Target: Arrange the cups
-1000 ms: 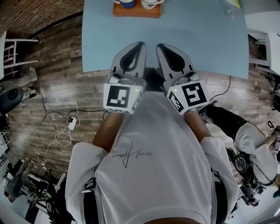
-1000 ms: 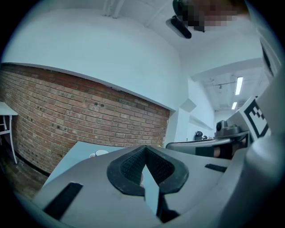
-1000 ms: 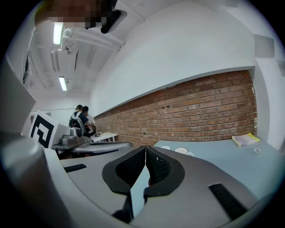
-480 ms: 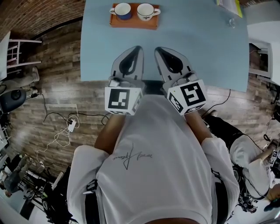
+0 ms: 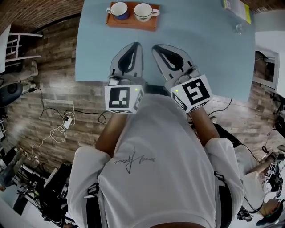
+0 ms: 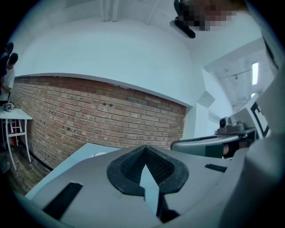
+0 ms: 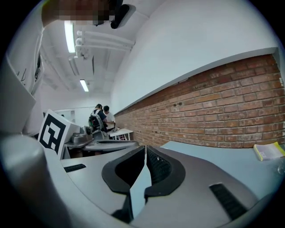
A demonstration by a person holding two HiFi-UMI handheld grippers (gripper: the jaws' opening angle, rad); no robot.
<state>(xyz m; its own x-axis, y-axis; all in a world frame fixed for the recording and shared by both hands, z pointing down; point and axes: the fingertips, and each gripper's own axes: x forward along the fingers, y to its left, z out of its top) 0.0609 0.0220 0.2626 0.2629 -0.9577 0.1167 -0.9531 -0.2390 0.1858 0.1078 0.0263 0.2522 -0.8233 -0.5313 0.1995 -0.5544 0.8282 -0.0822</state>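
The blue cup (image 5: 118,10) and white cup (image 5: 143,11) stand side by side on the orange tray (image 5: 131,23) on the counter (image 5: 209,53). Short of the tray, the left hand-held gripper (image 5: 135,44) and right hand-held gripper (image 5: 156,46) are closed and empty.

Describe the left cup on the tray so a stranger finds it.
On the light blue table, an orange tray holds two cups side by side. The left cup has a dark blue outside; the right cup is white outside.

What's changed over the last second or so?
The left gripper and right gripper moved forward over the table, toward the tray with two cups, now fully in the head view. Jaws stayed shut and empty; the cups stayed on the tray.
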